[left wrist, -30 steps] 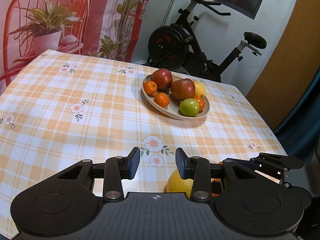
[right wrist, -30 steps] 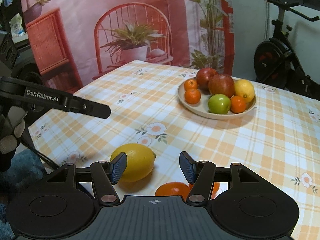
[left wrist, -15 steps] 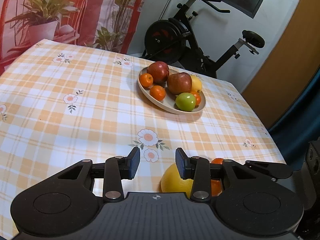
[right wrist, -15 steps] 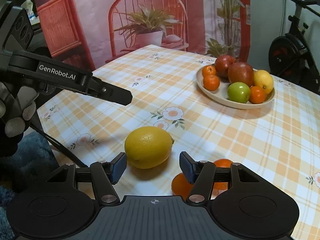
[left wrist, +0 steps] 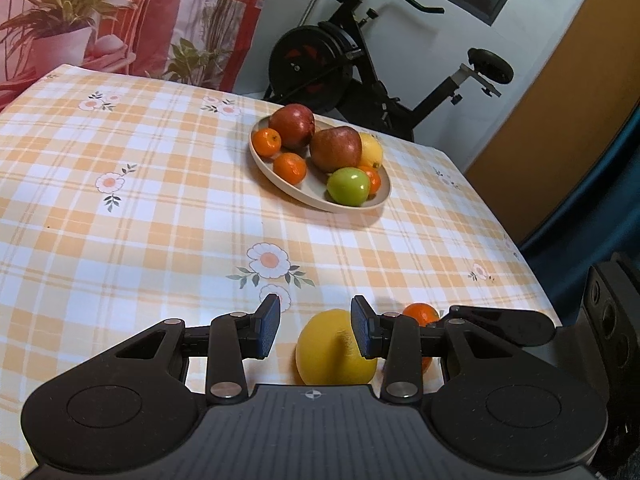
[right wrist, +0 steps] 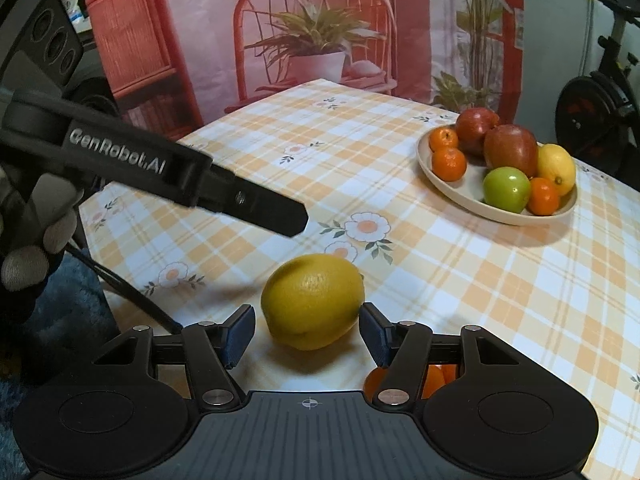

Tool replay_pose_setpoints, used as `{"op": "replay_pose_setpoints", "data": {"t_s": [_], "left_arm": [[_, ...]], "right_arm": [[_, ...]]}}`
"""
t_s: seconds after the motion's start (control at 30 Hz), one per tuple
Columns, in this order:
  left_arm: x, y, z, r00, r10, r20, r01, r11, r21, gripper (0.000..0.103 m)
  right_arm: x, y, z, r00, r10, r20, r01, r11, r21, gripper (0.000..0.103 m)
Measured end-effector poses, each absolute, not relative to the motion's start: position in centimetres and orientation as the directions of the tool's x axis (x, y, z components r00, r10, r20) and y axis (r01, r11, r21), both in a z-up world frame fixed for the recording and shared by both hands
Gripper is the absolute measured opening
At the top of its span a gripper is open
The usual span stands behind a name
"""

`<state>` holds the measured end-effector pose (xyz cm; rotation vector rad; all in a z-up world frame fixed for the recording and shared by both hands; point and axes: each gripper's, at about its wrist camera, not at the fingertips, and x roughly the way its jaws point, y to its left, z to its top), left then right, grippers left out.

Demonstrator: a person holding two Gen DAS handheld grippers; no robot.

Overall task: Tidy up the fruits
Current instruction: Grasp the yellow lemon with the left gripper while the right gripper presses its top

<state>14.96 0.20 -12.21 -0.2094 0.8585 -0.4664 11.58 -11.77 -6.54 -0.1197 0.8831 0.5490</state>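
A loose yellow lemon [right wrist: 313, 300] lies on the checked tablecloth near the table's front edge. My right gripper [right wrist: 306, 334] is open with the lemon between its fingertips, not touching. My left gripper [left wrist: 314, 326] is open and empty; the lemon [left wrist: 334, 348] lies below its right finger. Small oranges [right wrist: 434, 378] [left wrist: 420, 314] lie beside the lemon, partly hidden by the fingers. A beige plate [left wrist: 316, 196] [right wrist: 472, 200] farther back holds two red apples, a green apple, a lemon and three small oranges.
The other gripper's finger [right wrist: 192, 176] crosses the left of the right wrist view, above the table. An exercise bike [left wrist: 360, 64] stands behind the table. The table's right edge [left wrist: 532, 280] is close to the loose fruit.
Both grippers have moved toward the loose lemon. It now sits between the right gripper's fingertips instead of left of them. Both stayed open.
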Motion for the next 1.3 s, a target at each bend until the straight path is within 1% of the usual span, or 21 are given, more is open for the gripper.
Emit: {"op": "replay_pose_setpoints", "data": {"t_s": [0.23,0.53,1.07,1.17,1.3], "left_arm": [[15.3,0.0,-12.9,0.526,-0.509,-0.682,0.310,0.861,-0.403,0.041],[15.5,-0.4,-13.8,0.495,-0.516,-0.699,0.310,0.857,-0.412,0.041],[15.6,-0.7,-14.2,0.492,-0.531,-0.690,0.308,0.847,-0.433,0.041],[15.7,-0.7,-14.2,0.490,-0.535,-0.688,0.303,0.845,-0.441,0.041],[15.4,-1.0,-14.4,0.487,-0.540,-0.687,0.314,0.842,-0.439,0.041]], "right_arm": [[12.1,-11.9,-6.8,0.509,0.412,-0.755,-0.500,0.856,0.131,0.055],[12.2,-12.1,-7.2,0.503,0.405,-0.764,-0.490,0.862,0.134,0.055],[12.2,-12.3,-7.5,0.491,0.395,-0.776,-0.482,0.866,0.136,0.056],[12.3,-12.6,-7.5,0.494,0.398,-0.773,-0.475,0.868,0.144,0.054],[12.2,-12.4,-7.5,0.497,0.409,-0.765,-0.478,0.865,0.152,0.053]]}}
